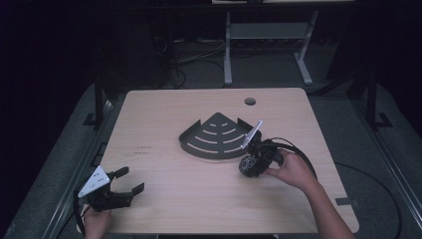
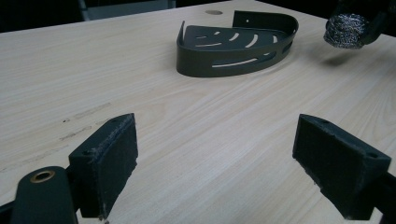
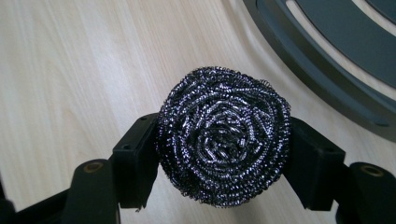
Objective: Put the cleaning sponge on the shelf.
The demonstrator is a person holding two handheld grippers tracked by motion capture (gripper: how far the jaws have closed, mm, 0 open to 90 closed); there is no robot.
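Left gripper (image 1: 130, 180) at near left corner of table (image 1: 164, 209), jaws spread wide, nothing between them, grey plate on top, held by left hand (image 1: 95, 223) at table edge. Same gripper (image 2: 215, 163) in left gripper view: two black padded jaws far apart, bare wood between. Faint scuff marks (image 2: 86, 112) on the wood just ahead of its left jaw.

Right gripper (image 1: 247, 167) near right of centre, held by right hand (image 1: 293, 172), forearm coming up from bottom right. Clenched on steel wool scourer (image 1: 246, 164). Right gripper view: scourer (image 3: 223, 135) round, coiled silver-black wire, squeezed between both jaws, pads touching its two sides. Looks lifted off table in left gripper view, scourer (image 2: 346, 30) with shadow below it on the wood. Black cable looped behind right gripper.

Just beyond right gripper: dark fan-shaped slotted tray (image 1: 214, 137), flat on table, curved rim toward the near side, raised walls on straight sides. Tray rim (image 3: 327, 79) just past scourer in right gripper view, apart from it. From left gripper, tray (image 2: 236, 46) well ahead, right of centre line.

Table: light wood-grain top, rounded corners, round grommet hole (image 1: 250, 101) near far edge, beyond tray.

Room: dark, grey floor, white table legs (image 1: 228, 50) and cables (image 1: 199, 55) on floor beyond far edge, black frame posts either side.
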